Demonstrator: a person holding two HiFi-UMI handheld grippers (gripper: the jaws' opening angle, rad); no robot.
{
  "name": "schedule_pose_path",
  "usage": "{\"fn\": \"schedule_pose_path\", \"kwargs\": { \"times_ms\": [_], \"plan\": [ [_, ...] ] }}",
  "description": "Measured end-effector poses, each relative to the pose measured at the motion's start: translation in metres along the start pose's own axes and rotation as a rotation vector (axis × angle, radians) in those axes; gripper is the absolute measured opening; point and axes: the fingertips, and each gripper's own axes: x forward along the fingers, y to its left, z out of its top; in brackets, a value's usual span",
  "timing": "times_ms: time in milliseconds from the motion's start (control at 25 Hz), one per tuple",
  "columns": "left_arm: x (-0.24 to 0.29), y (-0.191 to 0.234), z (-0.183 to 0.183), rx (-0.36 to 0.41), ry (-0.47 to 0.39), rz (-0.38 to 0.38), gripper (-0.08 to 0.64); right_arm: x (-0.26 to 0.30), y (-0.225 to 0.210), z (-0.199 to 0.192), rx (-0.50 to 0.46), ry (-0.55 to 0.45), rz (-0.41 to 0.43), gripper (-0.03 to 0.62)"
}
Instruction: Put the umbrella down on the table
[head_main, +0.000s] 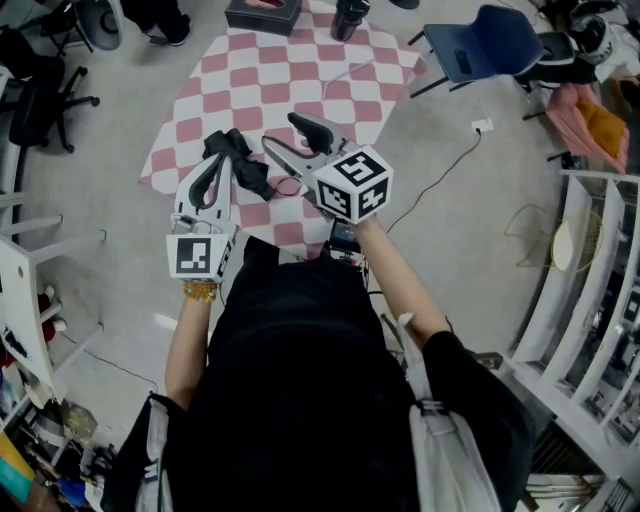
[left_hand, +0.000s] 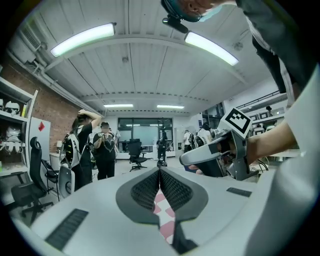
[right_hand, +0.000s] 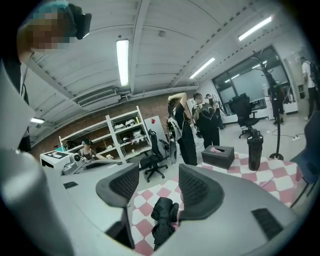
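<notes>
A folded black umbrella (head_main: 240, 160) lies on the table's pink-and-white checkered cloth (head_main: 300, 70), near its front edge. My left gripper (head_main: 215, 170) hovers just left of the umbrella, its jaws shut with nothing between them; in the left gripper view (left_hand: 160, 171) the pads meet at the tip. My right gripper (head_main: 296, 140) stands open just right of the umbrella. In the right gripper view the umbrella (right_hand: 164, 216) lies on the cloth below the gap of the open right gripper (right_hand: 157, 175), apart from both pads.
A dark tissue box (head_main: 263, 14) and a black bottle (head_main: 350, 18) stand at the table's far edge. A blue chair (head_main: 490, 45) is at the far right, white shelves (head_main: 590, 290) along the right, office chairs (head_main: 40, 100) at the left. People (left_hand: 95, 150) stand beyond.
</notes>
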Motion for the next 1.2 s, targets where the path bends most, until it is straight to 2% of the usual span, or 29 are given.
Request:
{"fn": "schedule_pose_path", "kwargs": {
  "times_ms": [520,840,1040,1200],
  "plan": [
    [0.013,-0.024,0.033,0.039,-0.056,-0.05,0.012,-0.052,0.013,0.058,-0.094,-0.162,-0.001,0.207],
    [0.018,-0.023,0.045,0.031,-0.04,-0.048,0.012,-0.066,0.01,0.07,-0.163,-0.242,-0.035,0.082],
    [0.018,-0.029,0.059,0.028,-0.085,-0.068,0.012,-0.073,0.011,0.075,-0.188,-0.271,-0.048,0.071],
    [0.017,-0.032,0.066,0.037,-0.103,-0.082,0.012,-0.077,0.019,0.081,-0.262,-0.292,-0.057,0.067]
  ]
}}
